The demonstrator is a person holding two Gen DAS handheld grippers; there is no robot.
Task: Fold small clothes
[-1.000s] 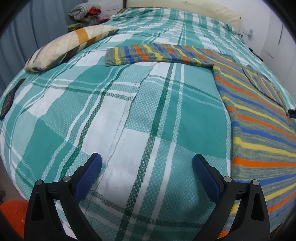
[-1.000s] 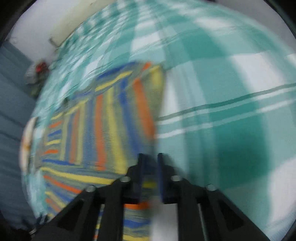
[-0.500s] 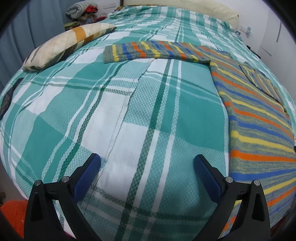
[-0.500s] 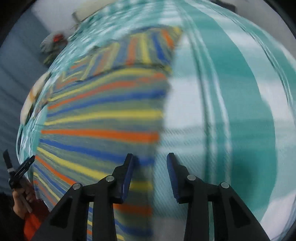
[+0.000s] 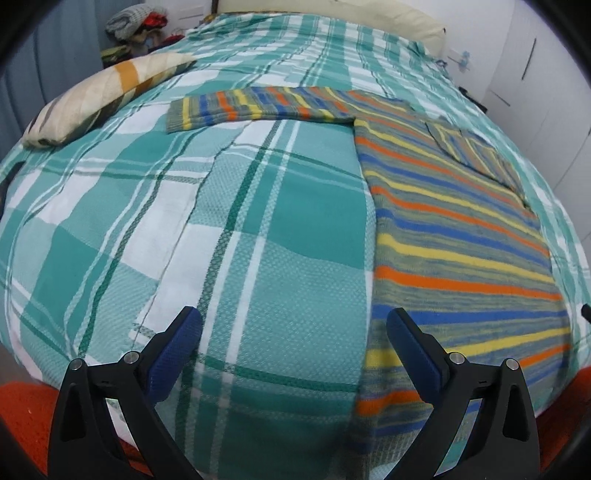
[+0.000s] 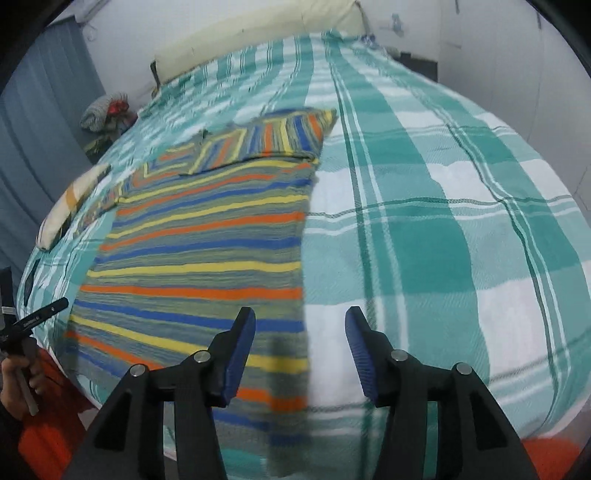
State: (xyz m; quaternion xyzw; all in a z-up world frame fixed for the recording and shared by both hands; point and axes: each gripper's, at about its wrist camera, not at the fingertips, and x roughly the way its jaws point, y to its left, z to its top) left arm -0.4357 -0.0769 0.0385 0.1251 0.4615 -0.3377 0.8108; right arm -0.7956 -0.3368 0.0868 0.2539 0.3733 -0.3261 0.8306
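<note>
A striped knit sweater (image 5: 454,236) in orange, yellow, blue and grey lies flat on the bed. One sleeve (image 5: 258,105) stretches out to the left; the other sleeve (image 6: 269,142) is folded over the body. My left gripper (image 5: 293,343) is open and empty over the bedspread, its right finger above the sweater's left hem corner. My right gripper (image 6: 300,339) is open and empty above the sweater (image 6: 207,258), straddling its right edge near the hem.
The bed has a teal and white plaid cover (image 5: 184,221). A striped pillow (image 5: 99,99) lies at the left. Clothes are piled (image 5: 133,26) beyond the bed's far left corner. White wardrobe doors (image 5: 546,74) stand at the right. The left gripper shows in the right wrist view (image 6: 33,321).
My right gripper has opened, let go of the sweater's edge and pulled back toward the hem. The left gripper has shifted right toward the sweater's hem.
</note>
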